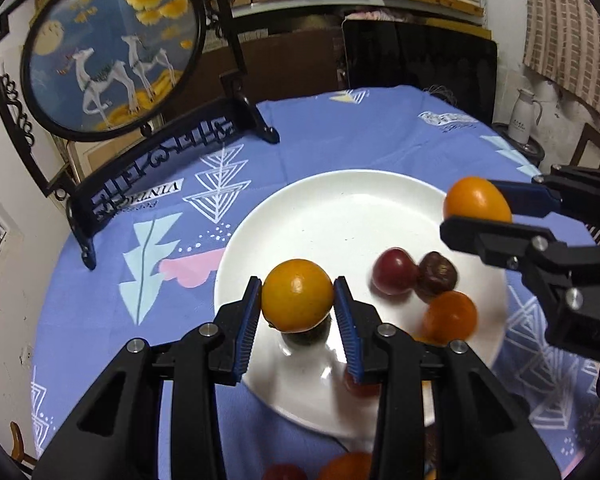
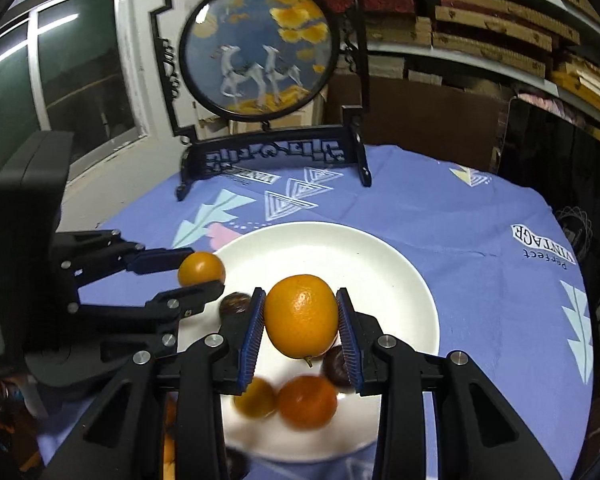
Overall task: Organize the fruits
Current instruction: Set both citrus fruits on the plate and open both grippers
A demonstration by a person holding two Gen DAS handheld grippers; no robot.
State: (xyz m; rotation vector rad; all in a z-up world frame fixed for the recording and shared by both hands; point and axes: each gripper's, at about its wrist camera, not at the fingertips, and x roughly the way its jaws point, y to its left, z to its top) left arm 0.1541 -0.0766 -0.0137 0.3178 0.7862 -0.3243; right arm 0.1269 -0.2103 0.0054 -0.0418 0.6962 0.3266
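Now both grippers hold an orange fruit apiece above the white plate (image 1: pixel 340 208).

Clenched between its blue pads, the left gripper (image 1: pixel 298 296) grasps a round orange fruit (image 1: pixel 298 295) over the plate's rim at about 8 o'clock; the right gripper (image 2: pixel 302 316) likewise grips a larger orange fruit (image 2: pixel 302 316) over the plate's middle. Loose on the plate lie a red fruit (image 1: pixel 394 271), a dark brown fruit (image 1: pixel 438 276) touching it, and a blurred orange fruit (image 1: pixel 451 320) at about 4 o'clock. Behind, at 11 o'clock, a round deer screen (image 1: pixel 112 46) stands on the blue tablecloth (image 1: pixel 340 132).
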